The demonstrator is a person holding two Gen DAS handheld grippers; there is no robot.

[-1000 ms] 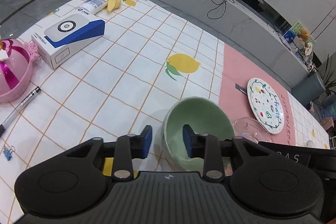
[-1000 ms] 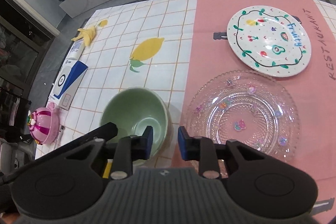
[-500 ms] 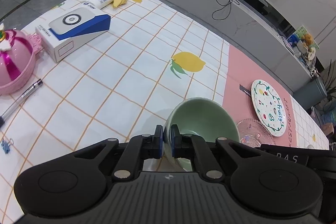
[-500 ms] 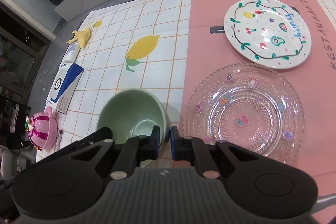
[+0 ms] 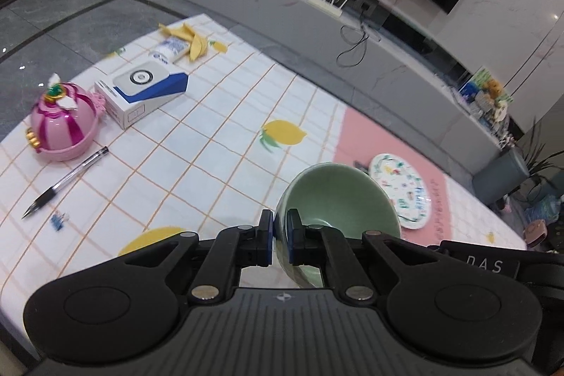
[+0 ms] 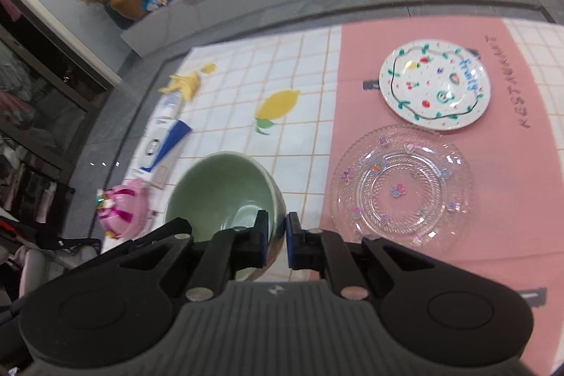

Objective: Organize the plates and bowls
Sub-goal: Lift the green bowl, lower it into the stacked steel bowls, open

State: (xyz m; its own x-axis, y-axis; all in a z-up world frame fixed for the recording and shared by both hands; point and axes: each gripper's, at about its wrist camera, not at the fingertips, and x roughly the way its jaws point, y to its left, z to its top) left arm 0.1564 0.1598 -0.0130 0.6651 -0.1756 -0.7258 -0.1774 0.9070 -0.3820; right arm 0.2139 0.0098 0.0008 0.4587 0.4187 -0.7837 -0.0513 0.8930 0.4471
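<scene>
While both grippers pinch its rim, the glossy pale-green bowl (image 5: pixel 338 199) hangs tilted.

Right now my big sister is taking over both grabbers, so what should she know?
Left hand-held gripper: shut on the rim of the green bowl.
Right hand-held gripper: shut on the opposite side of that bowl's rim. The bowl is tilted and looks lifted off the checked cloth.
Clear glass plate: flat on the pink mat, just right of the bowl.
Painted fruit plate: flat on the mat beyond the glass plate, edges nearly meeting.
Done: bowl gripped by both sides.
Left: probably set the bowl with the plates, then stack. Keep both grips tight; the rim looks smooth.
</scene>
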